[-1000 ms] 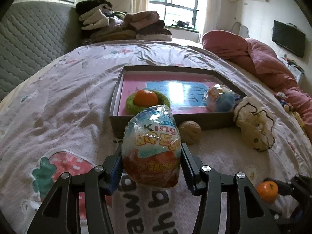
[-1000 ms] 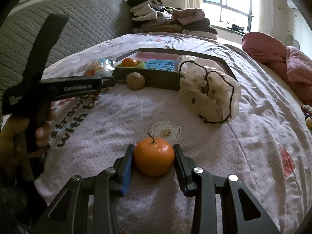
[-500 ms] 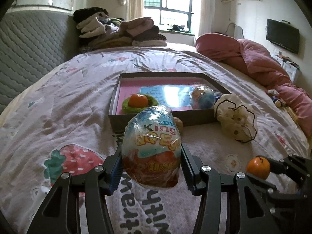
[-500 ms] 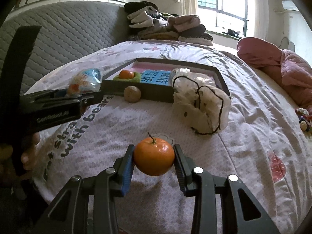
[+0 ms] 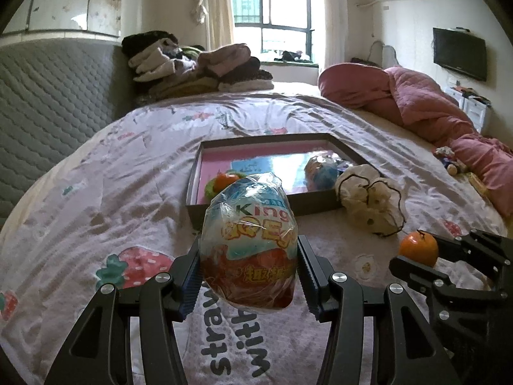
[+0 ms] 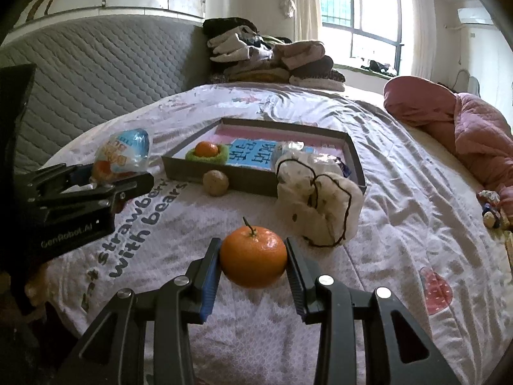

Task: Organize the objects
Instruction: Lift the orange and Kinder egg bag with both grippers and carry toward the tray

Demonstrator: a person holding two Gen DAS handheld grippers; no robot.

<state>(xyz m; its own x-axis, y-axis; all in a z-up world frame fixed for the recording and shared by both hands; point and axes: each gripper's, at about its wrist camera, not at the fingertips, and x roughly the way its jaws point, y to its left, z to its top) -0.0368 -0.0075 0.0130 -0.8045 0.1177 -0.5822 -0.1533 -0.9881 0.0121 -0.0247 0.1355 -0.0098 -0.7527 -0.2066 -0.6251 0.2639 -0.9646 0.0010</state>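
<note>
Left wrist view: the left claw (image 5: 249, 269) is closed on a plastic-wrapped chocolate egg with a blue, white and orange label (image 5: 249, 243), gripped at its lower half and held above the bed with the strawberry-print sheet (image 5: 96, 192) at lower centre of the frame; directly beyond it lies a shallow dark-rimmed box with a pink floor (image 5: 253, 207); inside the box, a small orange on a green knitted ring (image 5: 224, 182) sits at the left and a second wrapped egg (image 5: 322, 173) at the right; a cream drawstring pouch with a black cord (image 5: 370, 203) rests against the box's near right corner; at the right edge, the right claw (image 5: 416, 258) holds a round orange mandarin with a stem (image 5: 418, 247).

Right wrist view: the right claw (image 6: 253, 258) is clamped on the mandarin (image 6: 253, 256) at lower centre, clear of the sheet (image 6: 400, 224); the pouch (image 6: 317, 205) lies just beyond, right of centre, against the box (image 6: 266, 181); a beige round ball (image 6: 215, 182) sits touching the box's front wall; at the left edge, the left claw (image 6: 105, 176) holds the egg (image 6: 121, 155).
</note>
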